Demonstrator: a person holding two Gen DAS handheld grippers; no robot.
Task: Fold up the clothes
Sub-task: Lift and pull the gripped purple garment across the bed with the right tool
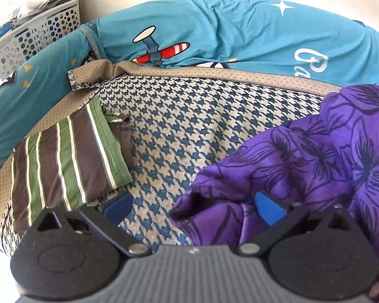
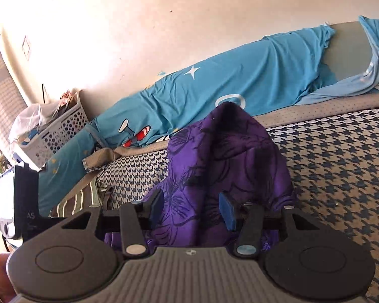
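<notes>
Lying folded at the left, a striped garment point(image 1: 65, 156) rests on the houndstooth mat point(image 1: 179, 126); the left gripper point(image 1: 192, 208) gapes wide over it, empty, while the right gripper point(image 2: 192, 208), half open, straddles bunched purple cloth point(image 2: 222, 156).

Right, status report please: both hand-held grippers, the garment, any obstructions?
Left hand-held gripper open, beside purple floral garment. Right hand-held gripper open, astride it. Garment bunched, unfolded. Folded striped brown-green cloth lies apart, left.

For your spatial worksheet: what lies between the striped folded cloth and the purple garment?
Bare houndstooth mat, seen in the left wrist view, separates the striped folded cloth from the purple garment.
</notes>
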